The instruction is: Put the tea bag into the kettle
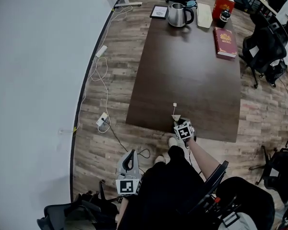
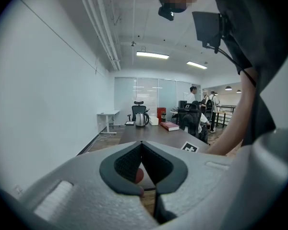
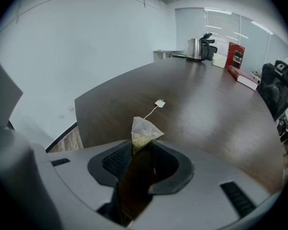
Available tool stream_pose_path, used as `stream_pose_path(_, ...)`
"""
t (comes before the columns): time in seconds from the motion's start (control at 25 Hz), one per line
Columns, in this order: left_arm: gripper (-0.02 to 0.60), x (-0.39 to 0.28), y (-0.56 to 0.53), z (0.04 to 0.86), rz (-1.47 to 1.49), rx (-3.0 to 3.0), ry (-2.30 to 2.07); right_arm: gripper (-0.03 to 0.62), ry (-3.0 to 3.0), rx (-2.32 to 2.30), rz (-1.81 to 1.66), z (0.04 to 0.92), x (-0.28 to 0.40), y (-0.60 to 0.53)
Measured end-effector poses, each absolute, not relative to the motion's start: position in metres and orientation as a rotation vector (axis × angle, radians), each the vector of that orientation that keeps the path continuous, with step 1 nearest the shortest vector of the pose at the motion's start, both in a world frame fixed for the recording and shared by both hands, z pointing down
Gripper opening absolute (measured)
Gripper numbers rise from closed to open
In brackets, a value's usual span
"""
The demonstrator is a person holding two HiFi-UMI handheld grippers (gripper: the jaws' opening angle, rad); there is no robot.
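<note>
A pyramid tea bag (image 3: 143,133) sits at the near edge of the dark table (image 1: 192,75), and its string runs to a white tag (image 3: 160,103) lying further in. My right gripper (image 3: 142,146) is shut on the bag's lower part; in the head view the tea bag (image 1: 175,117) shows just ahead of this right gripper (image 1: 178,122). The steel kettle (image 1: 179,14) with a black handle stands at the far end of the table, lid down. My left gripper (image 1: 129,154) hangs shut and holding nothing beside the person's lap, over the floor.
Near the kettle lie a framed tablet (image 1: 159,11), a white box (image 1: 204,15), a red box (image 1: 223,6), a dark jar (image 1: 224,16) and a red book (image 1: 225,42). Office chairs (image 1: 264,51) stand to the right. Cables and a power strip (image 1: 102,120) trail on the floor at left.
</note>
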State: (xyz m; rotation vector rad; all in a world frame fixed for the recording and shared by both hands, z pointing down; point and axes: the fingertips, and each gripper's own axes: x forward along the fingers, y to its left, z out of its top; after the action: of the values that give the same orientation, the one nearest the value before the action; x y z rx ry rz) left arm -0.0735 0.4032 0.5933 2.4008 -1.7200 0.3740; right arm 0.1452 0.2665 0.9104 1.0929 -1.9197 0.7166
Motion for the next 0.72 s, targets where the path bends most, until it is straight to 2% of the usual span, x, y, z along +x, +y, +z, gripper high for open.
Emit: stream_pose_path(0.72, -0.003, -0.081, 0.398, 0.596, 0.376, 2.376, -1.755, 0.063, -1.893, 1.014, 0.718, 0.913, 0.133, 0.26)
